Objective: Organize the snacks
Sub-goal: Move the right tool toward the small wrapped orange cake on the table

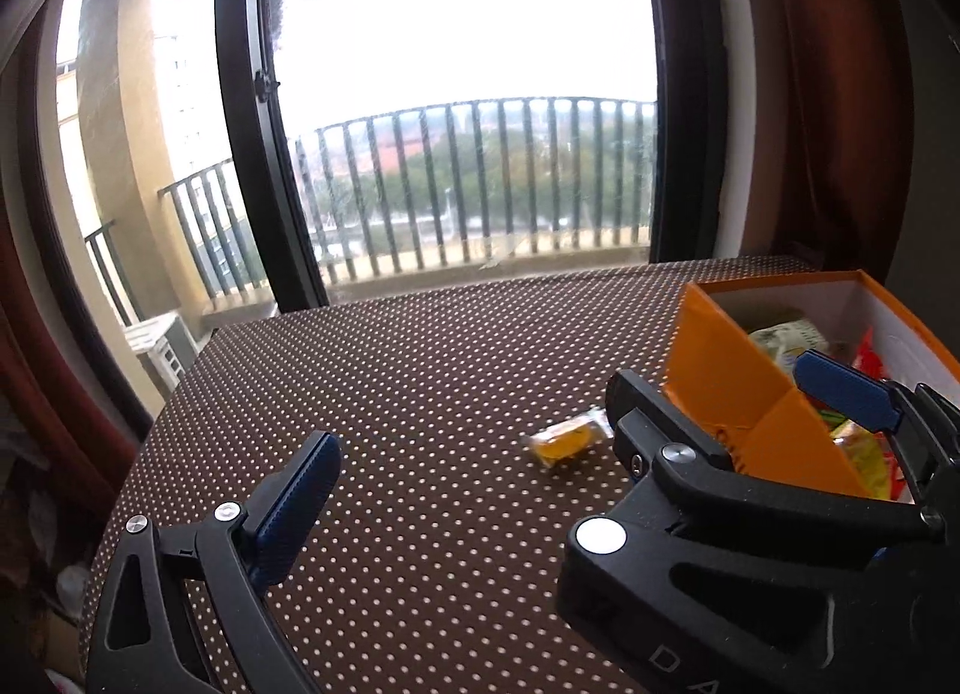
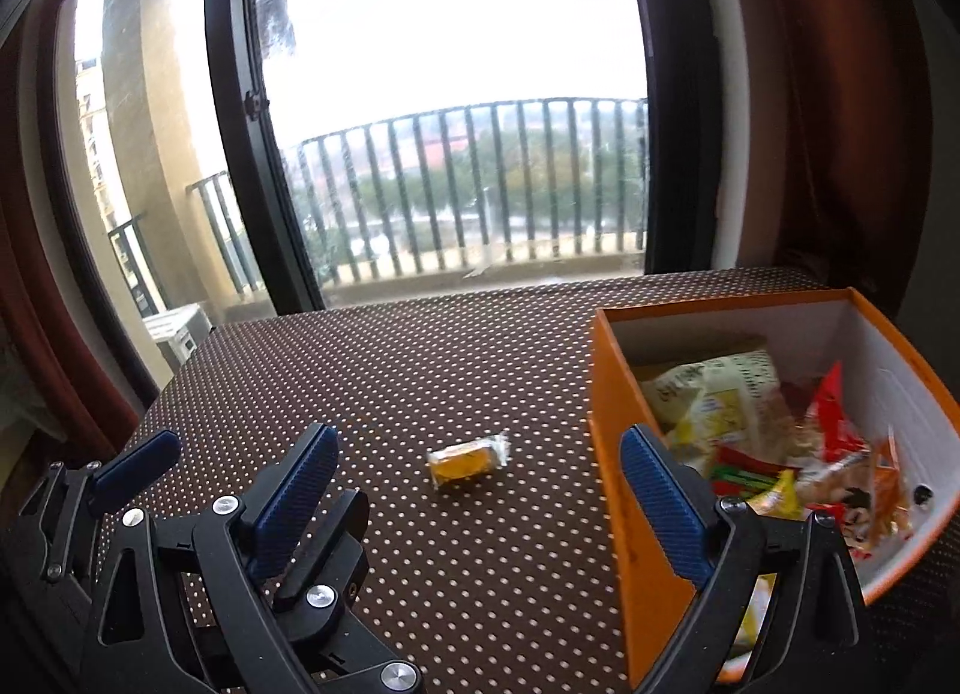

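Note:
A small yellow wrapped snack (image 2: 468,461) lies alone on the brown dotted tablecloth (image 2: 420,370); it also shows in the left wrist view (image 1: 567,440). An orange box (image 2: 612,394) with a white inside holds several snack packets (image 2: 774,442); it stands at the right in the left wrist view (image 1: 738,388). My right gripper (image 2: 480,502) is open and empty, the snack ahead between its fingers, its right finger beside the box's near corner. My left gripper (image 2: 138,472) is open and empty at the left. In the left wrist view the right gripper (image 1: 732,394) straddles the box's near corner.
The table's far edge meets a large window with a black frame (image 2: 240,111) and a balcony railing (image 2: 480,184) outside. Dark red curtains (image 2: 840,93) hang at the right. The table drops off at the left edge (image 1: 162,412).

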